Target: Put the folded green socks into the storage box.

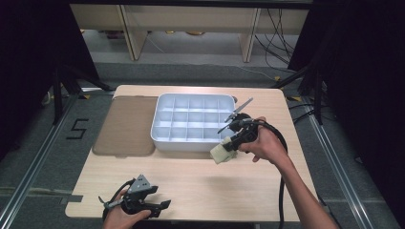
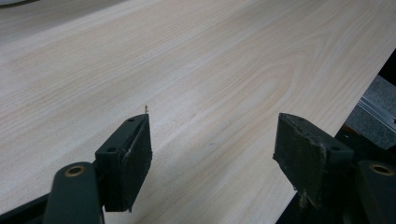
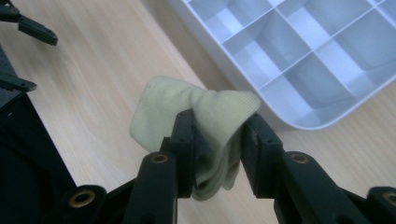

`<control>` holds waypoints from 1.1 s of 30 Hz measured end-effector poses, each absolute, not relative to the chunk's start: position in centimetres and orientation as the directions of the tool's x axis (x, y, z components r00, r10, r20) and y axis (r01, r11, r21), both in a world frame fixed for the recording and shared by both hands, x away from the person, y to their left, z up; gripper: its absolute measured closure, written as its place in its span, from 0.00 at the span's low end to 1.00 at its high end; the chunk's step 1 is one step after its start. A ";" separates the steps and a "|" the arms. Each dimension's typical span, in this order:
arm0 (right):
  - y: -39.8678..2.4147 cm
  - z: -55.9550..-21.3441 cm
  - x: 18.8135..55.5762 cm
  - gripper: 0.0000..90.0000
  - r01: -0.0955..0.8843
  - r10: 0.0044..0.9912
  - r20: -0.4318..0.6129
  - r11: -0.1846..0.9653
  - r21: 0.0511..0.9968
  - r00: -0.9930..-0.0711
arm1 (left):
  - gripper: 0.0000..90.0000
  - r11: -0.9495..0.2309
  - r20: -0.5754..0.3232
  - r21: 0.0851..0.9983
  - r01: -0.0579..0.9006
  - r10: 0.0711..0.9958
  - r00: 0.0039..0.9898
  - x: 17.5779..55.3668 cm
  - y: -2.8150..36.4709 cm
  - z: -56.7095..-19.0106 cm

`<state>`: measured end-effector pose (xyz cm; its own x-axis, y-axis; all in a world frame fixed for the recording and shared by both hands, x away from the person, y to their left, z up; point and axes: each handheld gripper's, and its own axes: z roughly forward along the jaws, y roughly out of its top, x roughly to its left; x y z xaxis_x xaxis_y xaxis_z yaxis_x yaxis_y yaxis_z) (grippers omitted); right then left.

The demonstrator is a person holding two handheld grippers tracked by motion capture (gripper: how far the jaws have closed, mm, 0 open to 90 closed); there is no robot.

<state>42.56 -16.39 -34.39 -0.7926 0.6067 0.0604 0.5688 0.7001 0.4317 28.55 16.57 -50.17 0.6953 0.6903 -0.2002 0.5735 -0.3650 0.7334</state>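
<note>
The right hand-held gripper (image 3: 212,140) has its jaws squeezed on a soft, pale yellow sock (image 3: 196,109). The sock is bunched up between the black pads, and most of it bulges out above and below them. In the high view the sock (image 1: 220,153) hangs at the right of the middle of the picture, above the bench (image 1: 200,186) and just in front of the near right corner of the white tray (image 1: 157,131).

The grip may only have a fold of the cloth, so the sock could slip out and drop on the bench before it gets to a box in the tray. The loose end could also catch on the tray's rim or on one of the thin walls inside, and then it would land across two boxes. A bump on the rim could push the tray along.

The right hand (image 1: 262,143) holds its hand-held gripper up off the bench and points it down and to the left of the picture. The left hand-held gripper (image 1: 160,207) sits low at the bottom left, near the bench edge. Its jaws are wide apart with only bare wood between them
</note>
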 end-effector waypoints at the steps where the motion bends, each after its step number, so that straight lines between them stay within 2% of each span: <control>1: -16.5 -34.2 42.8 0.77 0.573 0.610 0.063 0.697 0.432 -0.790 | 0.30 -0.363 -0.202 0.733 0.575 0.691 0.694 28.6 16.6 -50.2; 15: -17.5 -32.8 45.8 0.77 0.608 0.664 0.026 0.667 0.431 -0.747 | 0.30 -0.380 -0.187 0.731 0.567 0.687 0.702 28.6 16.7 -50.1; 33: -16.8 -34.8 50.6 0.77 0.671 0.723 0.007 0.639 0.376 -0.691 | 0.30 -0.373 -0.195 0.731 0.571 0.687 0.700 28.6 16.6 -50.2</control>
<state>50.57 -16.82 -34.79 -0.6913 0.7225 0.0073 0.6715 0.6387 0.3757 28.58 16.60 -50.22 0.6998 0.6872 -0.1951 0.5707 -0.3734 0.7314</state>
